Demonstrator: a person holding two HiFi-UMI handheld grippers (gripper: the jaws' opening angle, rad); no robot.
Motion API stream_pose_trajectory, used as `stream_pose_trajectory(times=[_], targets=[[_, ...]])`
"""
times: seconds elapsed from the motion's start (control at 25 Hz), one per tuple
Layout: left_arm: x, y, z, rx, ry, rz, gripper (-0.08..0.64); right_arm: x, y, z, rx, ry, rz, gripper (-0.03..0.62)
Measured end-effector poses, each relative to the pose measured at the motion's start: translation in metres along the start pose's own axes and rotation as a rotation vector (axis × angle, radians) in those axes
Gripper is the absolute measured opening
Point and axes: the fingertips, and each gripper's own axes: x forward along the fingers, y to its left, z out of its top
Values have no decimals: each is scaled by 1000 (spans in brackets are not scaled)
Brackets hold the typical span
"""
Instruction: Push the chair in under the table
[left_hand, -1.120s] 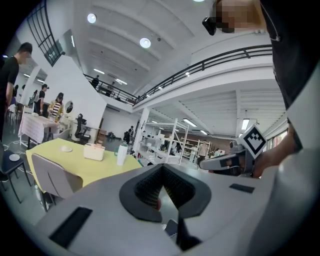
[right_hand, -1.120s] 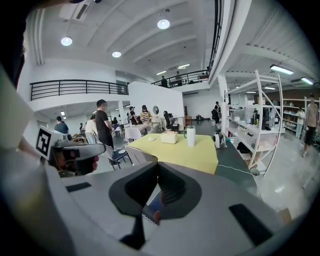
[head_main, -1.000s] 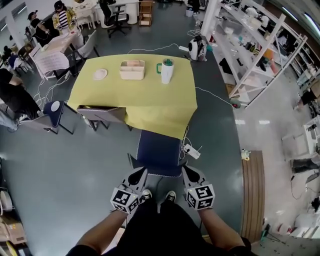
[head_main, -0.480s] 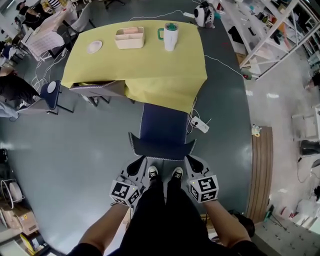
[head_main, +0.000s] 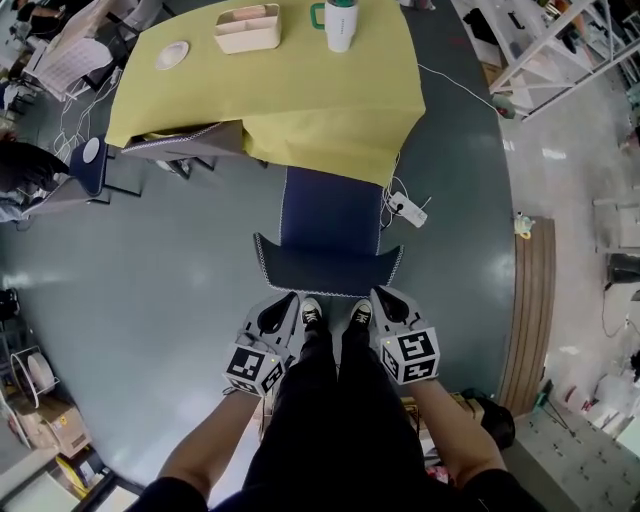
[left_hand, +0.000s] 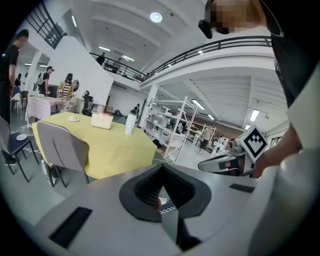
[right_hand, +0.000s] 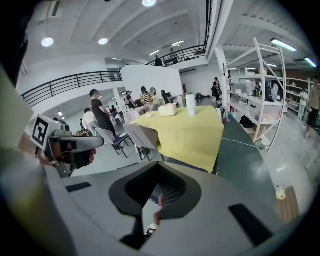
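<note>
Two grippers are noted, both clenched shut with nothing between the jaws. The left gripper (head_main: 288, 300) and right gripper (head_main: 378, 296) are held side by side just short of the backrest of the blue chair (head_main: 330, 225); contact cannot be confirmed. The chair is found with its seat front tucked beneath the hanging edge of the yellow cloth on the tabletop (head_main: 320, 95), and its backrest toward the person's shoes. The step in hand is judged to be the approach to the backrest. For a clean push, the closed tips are best set on the backrest, one near each corner, and pressure kept even so the chair is driven straight, not slewed. The power strip (head_main: 406, 209), on the floor by the chair's right side, should be watched, since a leg could be caught on it. The cloth may be dragged, so the cup (head_main: 340, 22) should be minded.
</note>
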Motion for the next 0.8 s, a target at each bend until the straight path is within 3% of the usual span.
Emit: stream_pose_trajectory(times=[0.16,0.32,0.44,0.52,0.6,0.8], targets=[[8,5,-10,49,38,-11,8,12,-2,-14,-17,36,3,14],[19,8,-26,173,120,-18,11,26,-10,-35,-100,148,-24,14],[25,12,-48,245,217,-31,77,31,-12,-49,-168,226,-20,20],[29,14,-65,282,291,-51,146,32,-10,-55,-215,275,1,96],[30,20,-80,333,363,-62,170,35,-7,-60,-265,307,33,145],[32,32,-111,514,517,-77,220,43,-4,-90,-411,434,110,196]])
